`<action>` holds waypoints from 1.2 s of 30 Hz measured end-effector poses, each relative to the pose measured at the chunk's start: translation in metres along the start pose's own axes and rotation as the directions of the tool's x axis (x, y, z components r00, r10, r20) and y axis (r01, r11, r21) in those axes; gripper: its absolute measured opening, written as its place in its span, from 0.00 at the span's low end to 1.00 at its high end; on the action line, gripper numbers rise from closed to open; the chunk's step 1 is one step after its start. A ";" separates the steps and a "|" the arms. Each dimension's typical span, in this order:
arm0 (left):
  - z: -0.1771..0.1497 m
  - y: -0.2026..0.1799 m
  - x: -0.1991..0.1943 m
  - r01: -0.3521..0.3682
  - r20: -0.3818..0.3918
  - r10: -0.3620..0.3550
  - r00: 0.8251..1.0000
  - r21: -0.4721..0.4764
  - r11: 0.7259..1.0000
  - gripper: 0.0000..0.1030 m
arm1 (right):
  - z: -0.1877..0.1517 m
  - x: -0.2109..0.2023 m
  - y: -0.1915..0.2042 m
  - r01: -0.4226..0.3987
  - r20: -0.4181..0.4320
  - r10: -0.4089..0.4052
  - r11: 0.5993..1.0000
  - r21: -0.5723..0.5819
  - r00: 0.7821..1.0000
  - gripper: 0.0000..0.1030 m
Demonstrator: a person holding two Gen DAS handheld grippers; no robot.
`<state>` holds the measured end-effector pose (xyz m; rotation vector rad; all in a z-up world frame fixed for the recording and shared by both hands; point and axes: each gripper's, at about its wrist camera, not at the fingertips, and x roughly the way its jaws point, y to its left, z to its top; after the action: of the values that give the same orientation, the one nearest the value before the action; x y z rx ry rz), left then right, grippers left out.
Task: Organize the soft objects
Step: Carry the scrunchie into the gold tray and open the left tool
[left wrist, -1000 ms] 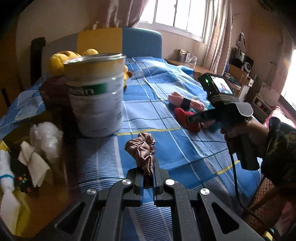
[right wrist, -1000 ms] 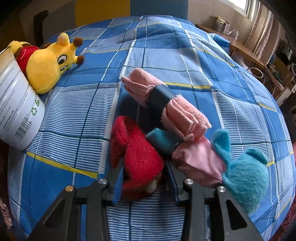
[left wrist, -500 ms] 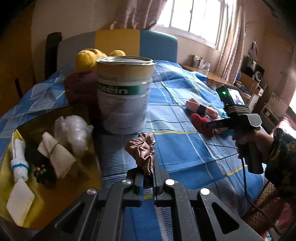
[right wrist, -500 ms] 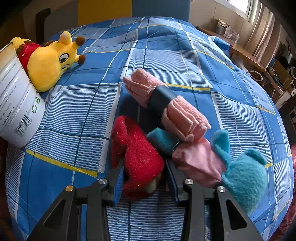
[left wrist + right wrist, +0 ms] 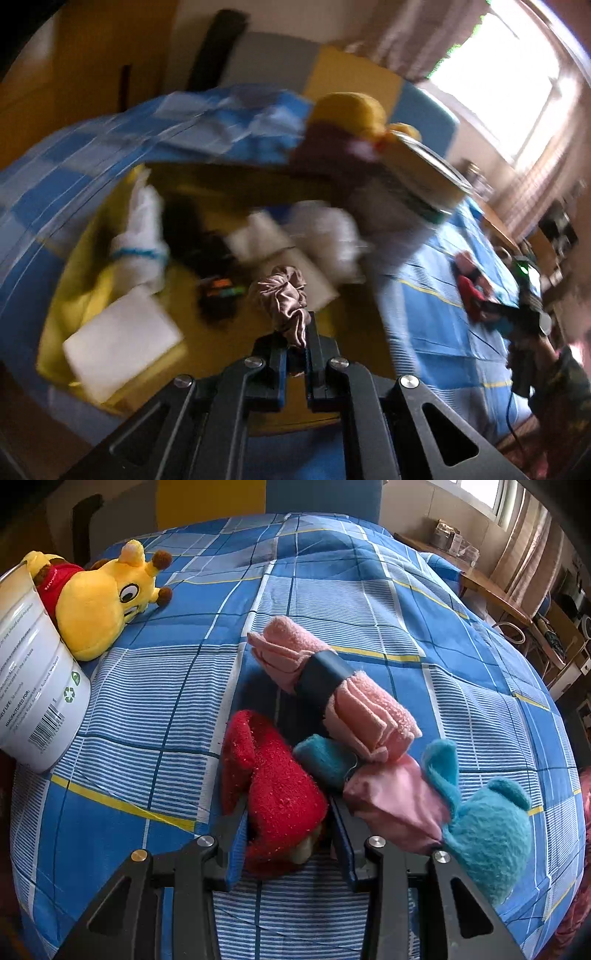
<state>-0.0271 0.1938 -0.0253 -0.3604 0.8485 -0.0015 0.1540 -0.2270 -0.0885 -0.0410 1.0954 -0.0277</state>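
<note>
Left wrist view, blurred: the mauve scrunchie [image 5: 282,302] is pinched between the left gripper [image 5: 295,345]'s narrow fingers, bunched upward past the tips, over a yellow tray [image 5: 92,291] of white folded cloths [image 5: 118,339].

Right wrist view: the right gripper [image 5: 288,834] brackets a red fuzzy sock [image 5: 273,786] whose length runs away from the camera; whether it squeezes is unclear. Just beside lie a pink towel roll [image 5: 332,686] and a teal plush [image 5: 484,830] on the blue plaid sheet [image 5: 369,590].

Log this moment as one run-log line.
left gripper: shut on scrunchie, over yellow bin | right gripper: around red sock, on bed
</note>
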 end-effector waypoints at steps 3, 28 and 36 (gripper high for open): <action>-0.002 0.027 0.006 -0.063 -0.022 0.062 0.998 -0.052 0.997 0.07 | 0.000 0.000 0.001 0.003 0.000 -0.003 1.000 -0.003 1.000 0.39; 0.006 0.030 -0.005 -0.196 0.089 0.190 0.978 0.069 0.978 0.57 | 0.049 -0.044 0.010 -0.057 0.096 0.049 0.995 0.077 0.994 0.33; 0.007 0.033 -0.010 -0.171 0.097 0.165 0.982 0.053 0.984 0.59 | 0.152 -0.089 0.069 -0.048 0.200 0.035 0.997 0.058 0.979 0.33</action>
<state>-0.0327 0.2282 -0.0241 -0.2292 0.7835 0.1449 0.2482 -0.1510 0.0565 0.0349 0.8946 -0.0198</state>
